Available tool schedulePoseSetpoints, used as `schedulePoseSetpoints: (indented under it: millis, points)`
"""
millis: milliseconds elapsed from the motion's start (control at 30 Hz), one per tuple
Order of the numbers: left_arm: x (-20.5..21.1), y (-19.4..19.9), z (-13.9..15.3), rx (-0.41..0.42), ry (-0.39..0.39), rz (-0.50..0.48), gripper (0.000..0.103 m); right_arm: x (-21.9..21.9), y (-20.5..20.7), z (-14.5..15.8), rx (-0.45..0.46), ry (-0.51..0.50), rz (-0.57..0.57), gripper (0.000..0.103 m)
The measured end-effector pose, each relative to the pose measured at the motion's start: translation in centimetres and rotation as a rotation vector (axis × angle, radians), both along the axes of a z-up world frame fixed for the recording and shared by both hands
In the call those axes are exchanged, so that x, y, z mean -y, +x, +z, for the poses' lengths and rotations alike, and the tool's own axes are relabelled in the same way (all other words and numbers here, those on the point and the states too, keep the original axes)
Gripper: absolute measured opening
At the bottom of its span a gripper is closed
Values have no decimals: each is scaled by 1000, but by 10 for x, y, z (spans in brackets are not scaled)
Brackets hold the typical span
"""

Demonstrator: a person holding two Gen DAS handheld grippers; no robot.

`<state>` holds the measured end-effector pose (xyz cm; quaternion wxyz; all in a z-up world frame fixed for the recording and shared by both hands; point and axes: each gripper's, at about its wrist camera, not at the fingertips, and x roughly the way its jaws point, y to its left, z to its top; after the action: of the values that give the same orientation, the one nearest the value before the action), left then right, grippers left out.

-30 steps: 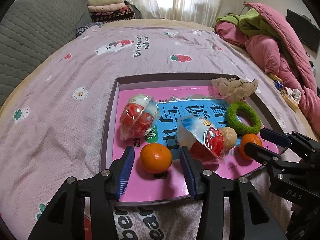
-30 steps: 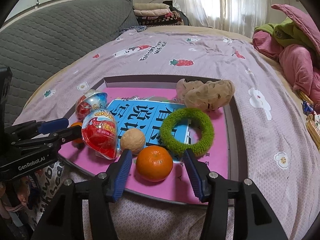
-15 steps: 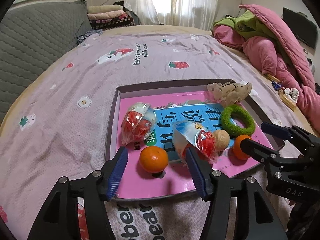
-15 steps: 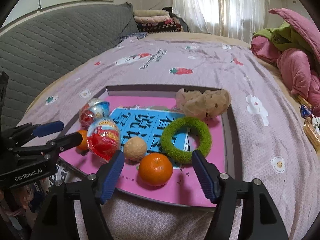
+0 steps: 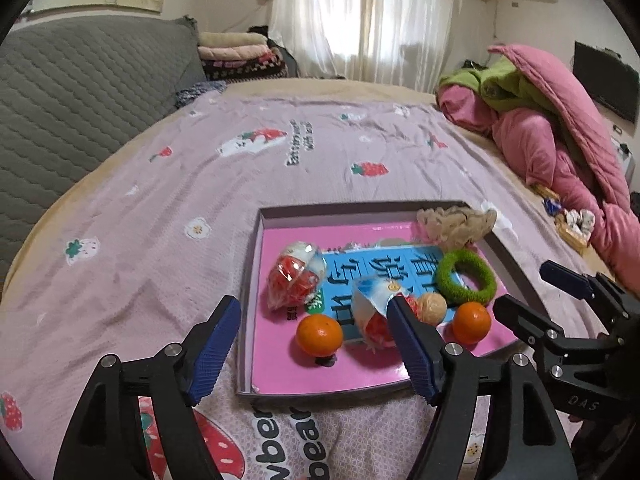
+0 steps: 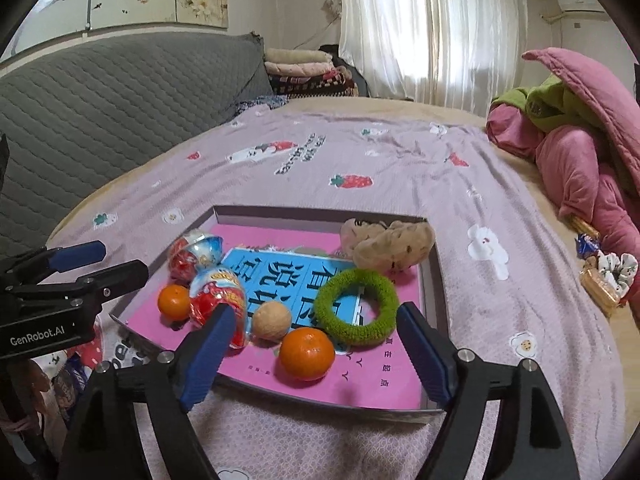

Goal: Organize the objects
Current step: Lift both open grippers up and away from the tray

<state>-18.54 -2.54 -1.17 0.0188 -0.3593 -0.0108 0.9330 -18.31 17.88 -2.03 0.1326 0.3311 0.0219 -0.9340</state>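
a shallow grey-walled tray (image 5: 250,292) with a pink floor lies on a bed covered by a lilac strawberry-print sheet (image 5: 248,168). both hand-held grippers hang above the tray's near edge, pointing down at it.

the left gripper (image 5: 314,340) stands wide, its jaws having just been opening, and nothing is gripped: one blue pad sits over the sheet outside the tray's left wall, the other over the near part of the tray. a tangerine (image 5: 319,335) rests on the pink floor in the gap between them, untouched, towards the near-left corner. the right gripper (image 6: 316,350) is likewise spread wide, its jaws also just opened, with a second tangerine (image 6: 307,354) lying free between the pads near the middle of the near edge.

a blue book (image 6: 292,280) lies flat in the tray's centre. two red foil-wrapped toy eggs sit along the left side, one (image 5: 296,280) farther back, the other (image 6: 218,300) nearer and just beside a walnut (image 6: 272,319). a green fuzzy ring (image 6: 357,306) rests partly on the book towards the right wall. at the far-right corner a beige hair claw (image 6: 390,246) leans on the rim; whether it is one piece or two is hard to tell.

a pink quilt (image 5: 560,136) is heaped at the bed's far-right side.
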Motion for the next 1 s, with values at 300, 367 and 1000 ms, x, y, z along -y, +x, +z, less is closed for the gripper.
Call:
schedulePoseSetpoints:
  millis: [300,367,1000]
  points:
    - [4,24,29,-81,-10,47,77,3,22,27,-71,30,-33,90]
    - [4,30,34,-101,-18,67,77,1,28,34,-88,21,-38,90]
    - [-6,91,46,-162,-13,73,77,-1,92,69,-202,3,-55,90]
